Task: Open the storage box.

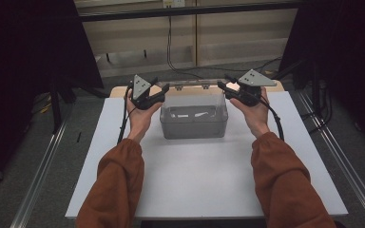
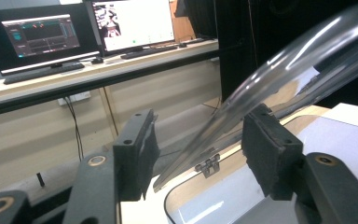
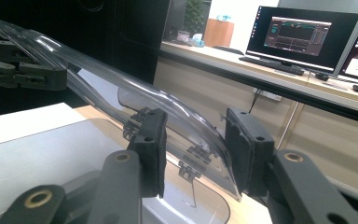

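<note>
A clear plastic box point(image 1: 193, 124) stands on the white table top point(image 1: 195, 180), with its hinged clear lid point(image 1: 195, 97) raised at the back. My left gripper point(image 1: 164, 90) is at the lid's left upper corner and my right gripper point(image 1: 222, 86) at its right upper corner. In the left gripper view the lid point(image 2: 279, 70) slants through the gap of the left gripper point(image 2: 198, 144), whose jaws stand apart on either side of it. In the right gripper view the lid's edge point(image 3: 121, 88) passes through the right gripper point(image 3: 195, 144), also open. The left gripper point(image 3: 23, 70) shows at the lid's far end.
Small pale items point(image 1: 190, 114) lie inside the box. Two hinges point(image 2: 208, 165) join the lid to the box's back rim. A wooden strip point(image 1: 119, 90) edges the table's far side. A desk with monitors point(image 3: 303, 35) stands beyond, with dark curtains at both sides.
</note>
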